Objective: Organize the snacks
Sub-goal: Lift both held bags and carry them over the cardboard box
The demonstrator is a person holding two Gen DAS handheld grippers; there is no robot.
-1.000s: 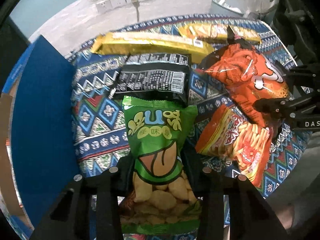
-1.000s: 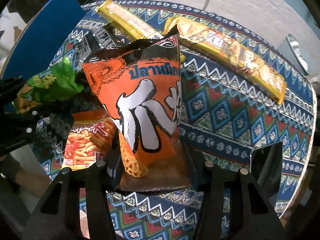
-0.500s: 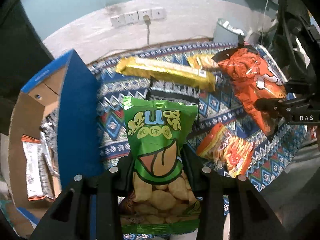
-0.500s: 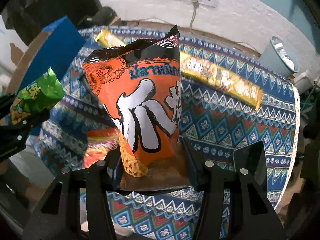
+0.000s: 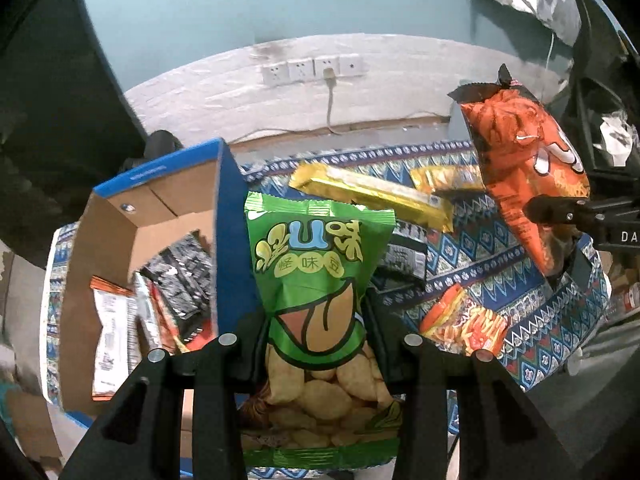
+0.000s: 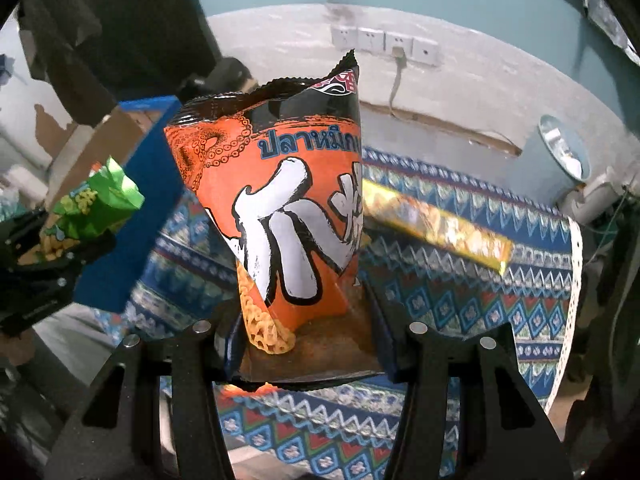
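Left tongs [image 5: 316,344] are closed on the lower part of a green foil bag of broad-bean snacks [image 5: 316,264], held upright in the air just beside the blue wall of an open cardboard box [image 5: 120,216] that already holds several packets. Right tongs [image 6: 308,332] are clamped on the base of an orange-and-black foil bag of squid-flavour crisps [image 6: 280,208], also upright, above the patterned tabletop [image 6: 460,304].

Judgement: transfer to the box is in hand. Recommend carrying each bag clear over the box wall, lowering before release, one at a time, without crushing contents.

Pose: both tongs are level, pointing forward, left nearer the box.
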